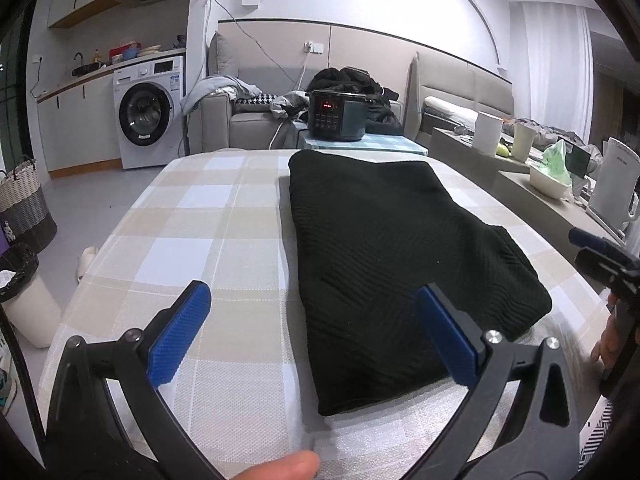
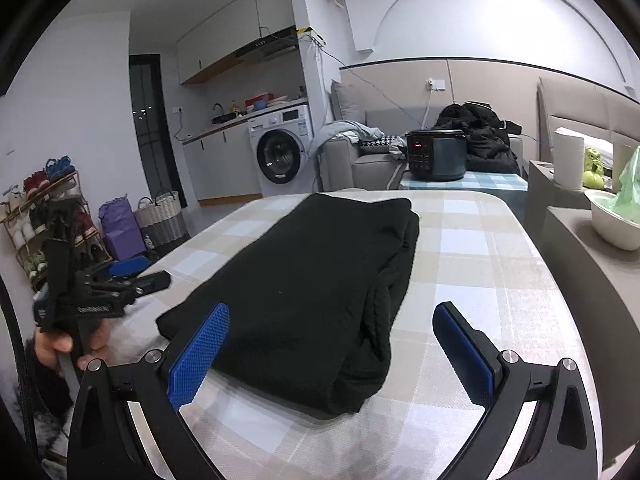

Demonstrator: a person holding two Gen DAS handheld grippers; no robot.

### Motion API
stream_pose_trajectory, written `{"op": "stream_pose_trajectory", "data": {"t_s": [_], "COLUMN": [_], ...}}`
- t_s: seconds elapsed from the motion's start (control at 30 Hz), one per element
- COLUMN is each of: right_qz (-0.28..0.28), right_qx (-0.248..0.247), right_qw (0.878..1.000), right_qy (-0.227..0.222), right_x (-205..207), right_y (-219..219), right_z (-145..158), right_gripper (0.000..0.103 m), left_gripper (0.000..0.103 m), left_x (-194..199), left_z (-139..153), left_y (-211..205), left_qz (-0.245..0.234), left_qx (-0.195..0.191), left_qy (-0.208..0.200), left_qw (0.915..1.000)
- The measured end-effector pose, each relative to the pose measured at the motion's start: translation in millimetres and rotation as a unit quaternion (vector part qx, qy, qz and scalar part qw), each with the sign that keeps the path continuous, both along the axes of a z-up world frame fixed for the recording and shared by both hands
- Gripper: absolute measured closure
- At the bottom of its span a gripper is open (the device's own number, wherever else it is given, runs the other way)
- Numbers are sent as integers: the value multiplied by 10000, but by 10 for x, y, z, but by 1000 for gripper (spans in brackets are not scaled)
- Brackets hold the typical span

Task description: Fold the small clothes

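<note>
On the checked tablecloth (image 1: 192,216) a black knitted garment (image 1: 384,264) is lying folded into a long flat bundle, running from the near edge of the table toward the far edge and sitting a little to the right of the middle in the left wrist view. Above the near end of it the left gripper (image 1: 316,332) is hovering with its jaws spread wide, one blue pad (image 1: 180,332) over bare cloth to the left of the garment and the other over the garment itself, neither pressing on anything. To the right the right gripper (image 2: 332,356) is likewise standing wide apart and gripping nothing, its left pad over the near left corner of the garment and its right pad over bare tablecloth. A thumb (image 1: 284,468) is showing at the bottom of the left wrist view. Beyond the table a dark rice cooker (image 1: 336,116) is sitting on a small blue checked table (image 1: 360,146), with a washing machine (image 1: 148,112) farther left.
</note>
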State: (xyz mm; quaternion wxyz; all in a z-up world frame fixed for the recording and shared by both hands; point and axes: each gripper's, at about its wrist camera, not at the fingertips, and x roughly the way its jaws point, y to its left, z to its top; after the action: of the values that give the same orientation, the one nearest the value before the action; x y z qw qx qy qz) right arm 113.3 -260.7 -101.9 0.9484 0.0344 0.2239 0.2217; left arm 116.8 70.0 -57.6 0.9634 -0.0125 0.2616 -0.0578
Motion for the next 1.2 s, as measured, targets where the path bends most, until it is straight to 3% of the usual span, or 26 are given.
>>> {"op": "stream_pose_trajectory", "data": {"t_s": [0.63,1.2], "right_qz": [6,-82], "right_qx": [-291,-258], "right_qw": [9993,9993], "right_qy": [-253,-247], "right_x": [-58,-55], "right_y": [62,35], "right_z": [11,4], "right_gripper": [0,0], "left_gripper": [1,1], "left_x": [0,-2], "left_z": [-13,-5], "left_y": [64,63], "left_qz": [-33,-22], "left_qx": [-146,-131], "left_qy": [1,-4], "left_qw": [9999,9999]}}
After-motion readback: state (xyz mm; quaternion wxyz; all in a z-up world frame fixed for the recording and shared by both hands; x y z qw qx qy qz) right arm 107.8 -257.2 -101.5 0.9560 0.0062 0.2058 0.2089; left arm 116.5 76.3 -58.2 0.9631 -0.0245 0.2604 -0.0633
